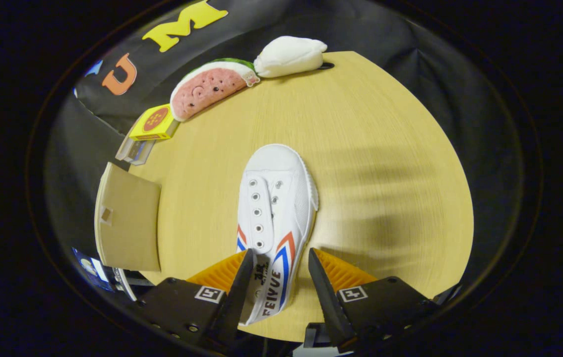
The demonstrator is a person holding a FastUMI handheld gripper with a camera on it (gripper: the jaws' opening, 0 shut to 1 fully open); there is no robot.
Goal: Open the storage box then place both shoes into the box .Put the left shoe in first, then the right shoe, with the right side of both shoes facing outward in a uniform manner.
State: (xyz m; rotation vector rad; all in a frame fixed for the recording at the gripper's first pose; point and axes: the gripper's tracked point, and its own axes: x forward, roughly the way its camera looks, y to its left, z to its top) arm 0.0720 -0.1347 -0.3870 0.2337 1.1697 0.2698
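Gripper view: gripper (277,260) fingers spread apart around the heel of the white canvas shoe with red-blue stripes (274,213), right finger not touching it.

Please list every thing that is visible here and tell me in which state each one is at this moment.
white shoe: lying on the table, heel end between the fingers, toe pointing away.
gripper: fingers open around the shoe's heel; the right finger is apart from it, the left one cannot be told.
cardboard flap: lying flat at the table's edge.
watermelon plush: resting by the booth wall.
white plush: resting beside it.
yellow box: sitting on a clear stand.
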